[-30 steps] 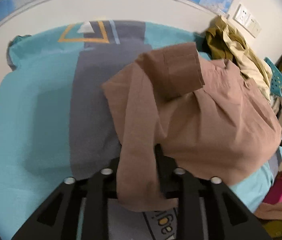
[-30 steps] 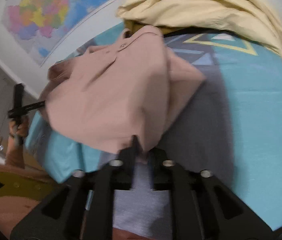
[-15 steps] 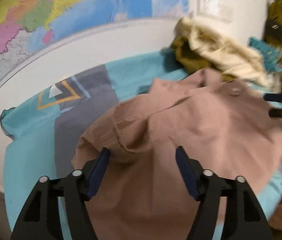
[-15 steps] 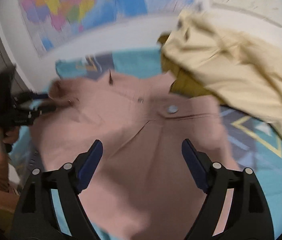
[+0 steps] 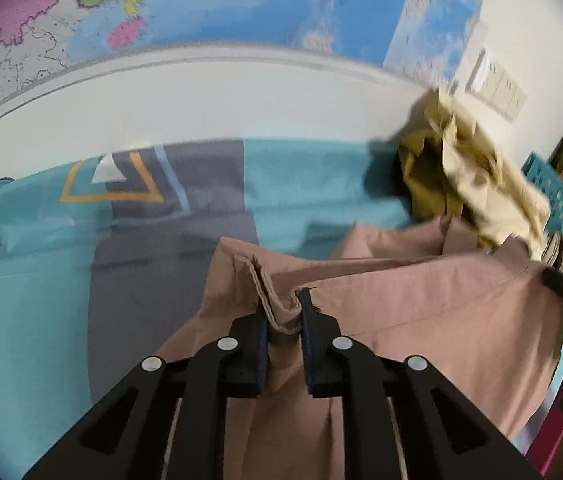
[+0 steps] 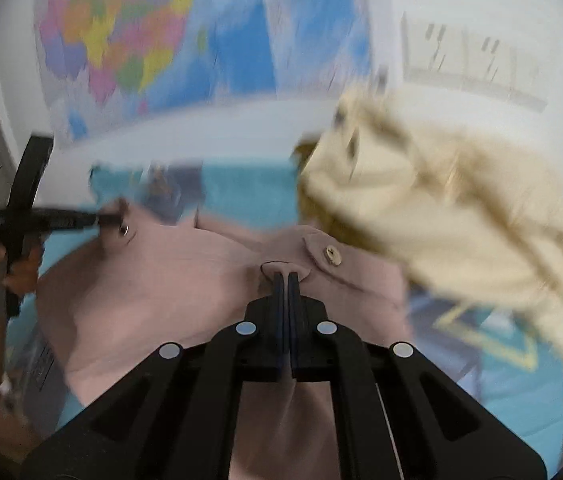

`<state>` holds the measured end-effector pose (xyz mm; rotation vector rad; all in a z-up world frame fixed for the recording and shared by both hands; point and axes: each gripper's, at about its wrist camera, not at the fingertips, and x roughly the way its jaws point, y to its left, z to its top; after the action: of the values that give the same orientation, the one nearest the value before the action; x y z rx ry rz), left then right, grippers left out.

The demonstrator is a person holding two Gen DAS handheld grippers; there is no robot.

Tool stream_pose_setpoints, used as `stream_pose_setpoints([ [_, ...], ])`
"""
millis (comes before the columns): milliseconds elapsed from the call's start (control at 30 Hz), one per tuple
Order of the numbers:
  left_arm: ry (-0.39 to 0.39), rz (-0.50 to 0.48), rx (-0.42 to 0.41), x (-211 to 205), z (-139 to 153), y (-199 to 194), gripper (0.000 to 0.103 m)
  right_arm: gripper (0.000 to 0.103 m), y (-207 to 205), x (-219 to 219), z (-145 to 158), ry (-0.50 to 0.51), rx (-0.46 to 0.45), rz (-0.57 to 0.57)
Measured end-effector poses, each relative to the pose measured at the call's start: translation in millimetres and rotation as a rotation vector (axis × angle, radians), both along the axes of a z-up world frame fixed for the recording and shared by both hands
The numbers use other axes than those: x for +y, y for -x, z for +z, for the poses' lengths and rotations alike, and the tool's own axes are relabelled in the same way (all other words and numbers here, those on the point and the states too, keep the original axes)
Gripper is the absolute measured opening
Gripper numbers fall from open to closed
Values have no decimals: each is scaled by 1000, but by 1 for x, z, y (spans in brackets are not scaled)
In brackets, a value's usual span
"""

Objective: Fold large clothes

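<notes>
1. Pink shirt [image 5: 421, 320] spread over the bed [image 5: 33, 280], lower centre of frame.
2. Left claw [image 5: 284, 312] just clamped on a bunched fold, lower centre.
3. Right claw [image 6: 286, 280] pinched tight on cloth beside the button [image 6: 331, 255].

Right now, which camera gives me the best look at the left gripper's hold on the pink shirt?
The left wrist view: the left gripper has just been closing and pinches a bunched fold of the pink shirt between its pads, sharp and close. The right wrist view shows that gripper only small, blurred and side-on at the shirt's far edge.
</notes>
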<state>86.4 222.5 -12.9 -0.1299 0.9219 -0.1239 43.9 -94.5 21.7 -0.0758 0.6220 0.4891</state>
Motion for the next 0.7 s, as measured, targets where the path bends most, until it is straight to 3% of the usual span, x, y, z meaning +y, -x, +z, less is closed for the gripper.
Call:
stream_pose_setpoints([
  [100, -52, 83, 11, 4, -10, -14, 51, 2, -19, 11, -23, 66, 61, -21],
  [133, -63, 93, 45, 5, -18, -19, 52, 3, -30, 17, -40, 115, 108, -33],
  [233, 8, 103, 102, 20, -29, -18, 52, 4, -46, 21, -66, 119, 189, -46],
  [367, 56, 60, 7, 39, -8, 16, 64, 9, -45, 12, -65, 90, 191, -50],
  [433, 45, 40, -37, 43, 0, 35, 69, 14, -42, 8, -65, 79, 195, -50],
  [500, 44, -3, -56, 46, 1, 57, 72, 28, -36, -2, -59, 45, 192, -50],
  [600, 32, -33, -41, 49, -8, 85, 75, 49, -18, -18, -43, -24, 165, -45],
  [700, 29, -59, -11, 48, -24, 108, 78, 57, 4, -33, -32, -46, 141, -34],
])
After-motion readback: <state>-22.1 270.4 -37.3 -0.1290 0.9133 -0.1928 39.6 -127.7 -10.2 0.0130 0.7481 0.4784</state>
